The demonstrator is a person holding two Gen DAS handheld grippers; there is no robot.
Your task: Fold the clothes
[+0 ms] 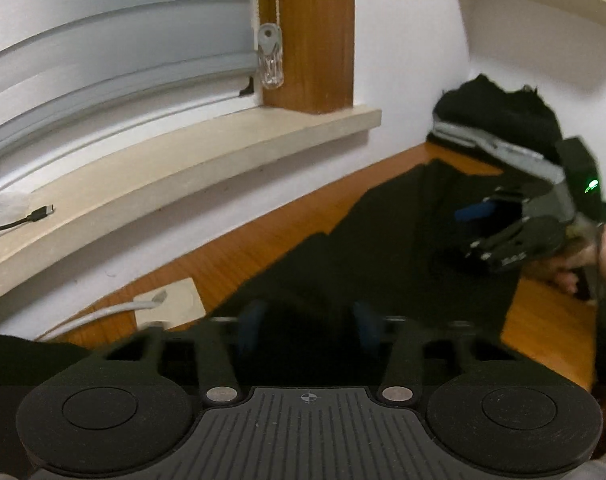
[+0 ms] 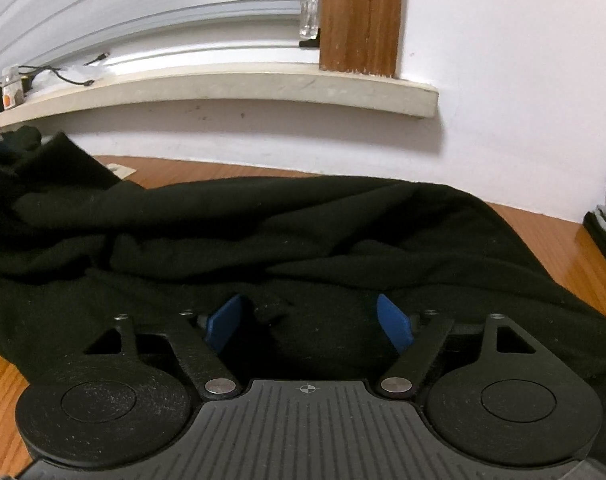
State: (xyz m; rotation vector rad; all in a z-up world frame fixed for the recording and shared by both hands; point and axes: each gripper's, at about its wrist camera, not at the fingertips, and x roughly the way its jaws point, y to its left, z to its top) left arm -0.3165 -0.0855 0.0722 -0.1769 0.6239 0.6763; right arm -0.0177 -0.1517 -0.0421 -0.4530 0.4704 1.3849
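A black garment (image 1: pixel 383 232) (image 2: pixel 263 220) lies rumpled across the wooden table (image 1: pixel 243 240). My left gripper (image 1: pixel 307 328) is low on its near edge. Its blue pads are blurred, with black cloth bunched between them, and it reads as shut on the fabric. My right gripper (image 2: pixel 311 320) rests on the garment's middle with its blue pads (image 2: pixel 395 324) wide apart and open; the cloth lies under them, not pinched. In the left wrist view the right gripper (image 1: pixel 483 232) shows at the far right, held by a hand (image 1: pixel 583 264).
A stack of dark and grey folded clothes (image 1: pixel 495 120) sits in the back right corner by the wall. A white cable and a beige plate (image 1: pixel 175 300) lie on the table at the left. A stone window sill (image 1: pixel 183 160) with a black cable (image 1: pixel 23 222) runs behind.
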